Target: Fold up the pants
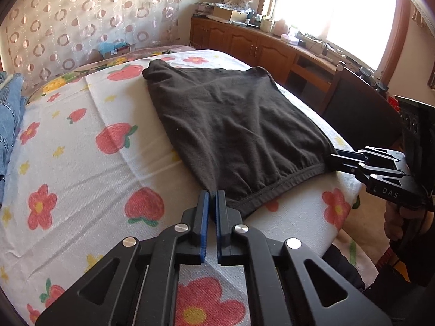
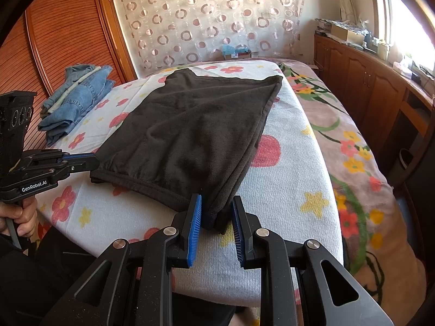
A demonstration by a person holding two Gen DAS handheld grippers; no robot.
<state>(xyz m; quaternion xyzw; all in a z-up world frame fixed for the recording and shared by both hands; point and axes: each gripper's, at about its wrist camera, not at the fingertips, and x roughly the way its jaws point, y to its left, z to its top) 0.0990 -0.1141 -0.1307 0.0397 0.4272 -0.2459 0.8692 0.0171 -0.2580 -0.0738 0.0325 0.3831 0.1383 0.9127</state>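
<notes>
Black pants (image 1: 231, 125) lie folded flat on a flowered towel (image 1: 81, 163) over the bed, waistband toward me. My left gripper (image 1: 213, 198) is shut beside the waistband's left corner, with no cloth visibly between the pads. It also shows in the right wrist view (image 2: 92, 161), tips at that corner. My right gripper (image 2: 216, 212) is partly open with the right waistband corner of the pants (image 2: 195, 125) between its blue pads. It also shows in the left wrist view (image 1: 333, 160), tips at that corner.
Folded blue jeans (image 2: 73, 100) lie at the far left of the towel. A wooden cabinet (image 2: 367, 89) with clutter runs under the window on the right. A wooden wardrobe (image 2: 59, 32) stands on the left. A chair (image 1: 356, 103) stands by the bed's right edge.
</notes>
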